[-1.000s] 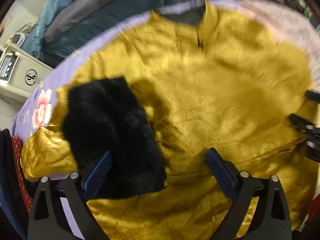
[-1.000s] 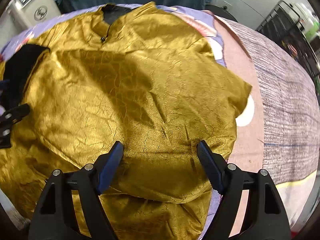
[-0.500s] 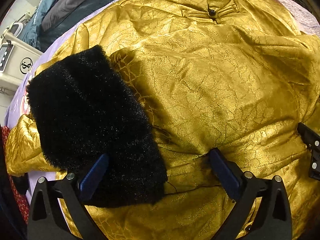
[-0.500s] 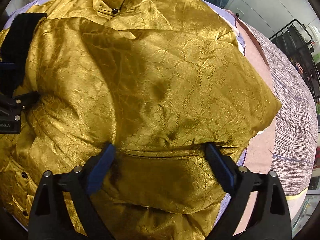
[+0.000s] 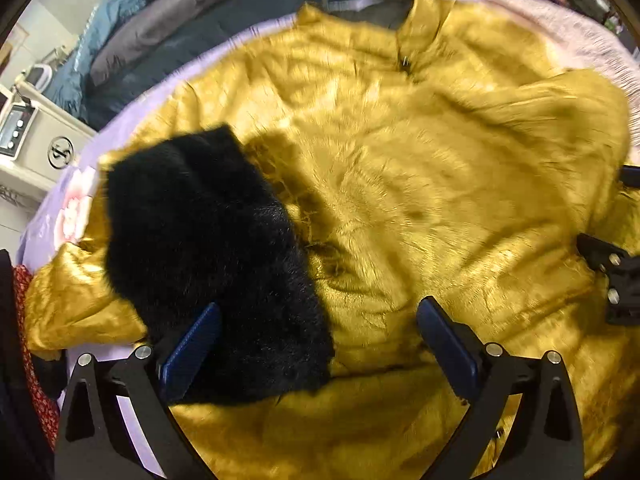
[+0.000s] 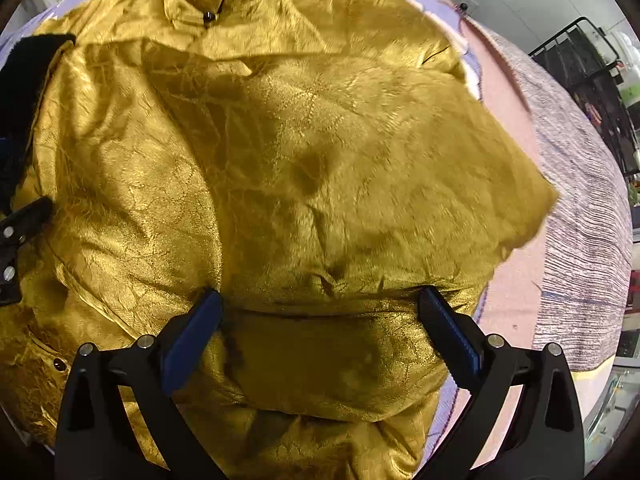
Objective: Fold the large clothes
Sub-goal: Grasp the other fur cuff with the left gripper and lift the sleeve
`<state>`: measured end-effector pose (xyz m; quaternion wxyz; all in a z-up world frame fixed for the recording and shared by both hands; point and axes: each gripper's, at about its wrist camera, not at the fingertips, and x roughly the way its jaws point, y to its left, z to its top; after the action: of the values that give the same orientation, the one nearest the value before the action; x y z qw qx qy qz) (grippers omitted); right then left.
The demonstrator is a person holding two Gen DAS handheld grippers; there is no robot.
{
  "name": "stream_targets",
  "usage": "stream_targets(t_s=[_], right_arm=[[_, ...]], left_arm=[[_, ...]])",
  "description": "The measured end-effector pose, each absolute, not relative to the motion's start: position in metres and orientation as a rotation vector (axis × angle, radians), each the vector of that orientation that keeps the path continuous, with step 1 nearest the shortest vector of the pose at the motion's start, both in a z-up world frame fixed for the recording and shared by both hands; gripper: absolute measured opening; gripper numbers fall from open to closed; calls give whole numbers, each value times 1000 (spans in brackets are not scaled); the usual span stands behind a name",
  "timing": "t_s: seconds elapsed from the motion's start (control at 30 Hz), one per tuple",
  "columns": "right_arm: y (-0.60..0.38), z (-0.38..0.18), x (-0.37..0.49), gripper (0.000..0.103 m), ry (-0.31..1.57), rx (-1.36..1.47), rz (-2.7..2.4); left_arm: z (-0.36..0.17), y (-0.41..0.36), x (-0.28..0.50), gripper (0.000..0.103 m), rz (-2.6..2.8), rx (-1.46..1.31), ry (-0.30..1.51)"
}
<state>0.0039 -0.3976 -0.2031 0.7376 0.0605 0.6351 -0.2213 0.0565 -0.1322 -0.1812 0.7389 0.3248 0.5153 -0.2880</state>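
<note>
I see the gold jacket (image 6: 312, 168) spread across the lilac bedspread (image 5: 168, 92), its black fur cuff (image 5: 208, 248) folded onto it. My left gripper (image 5: 318, 334) and right gripper (image 6: 320, 316) both gape wide, holding nothing

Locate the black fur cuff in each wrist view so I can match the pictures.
Left wrist: the black fur cuff fills the left-centre, lying on the gold jacket, just above the left finger.
Right wrist: only its end shows at the upper-left edge.
Shared landmark: the collar button.
</note>
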Motion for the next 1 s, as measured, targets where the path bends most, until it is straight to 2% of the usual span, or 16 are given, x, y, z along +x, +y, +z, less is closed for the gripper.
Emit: stream_targets(t_s=[0.13, 0.33, 0.53, 0.67, 0.77, 1.0], right_arm=[[-392, -164, -8, 97, 1246, 195, -540], [-363, -126, -13, 97, 1137, 266, -474], [-308, -115, -16, 97, 1149, 250, -350], [-293, -118, -24, 97, 1170, 241, -324], [-289, -123, -28, 97, 1196, 236, -332], [-295, -121, -38, 97, 1203, 251, -398]], left_arm=[[-154, -93, 54, 97, -594, 555, 1112], [-153, 18, 73, 96, -401, 194, 1293], [-158, 122, 90, 92, -197, -27, 1339], [-158, 173, 109, 85, -125, -147, 1320], [-166, 191, 131, 82, -103, -212, 1309], [-156, 226, 188, 83, -77, -447, 1218]])
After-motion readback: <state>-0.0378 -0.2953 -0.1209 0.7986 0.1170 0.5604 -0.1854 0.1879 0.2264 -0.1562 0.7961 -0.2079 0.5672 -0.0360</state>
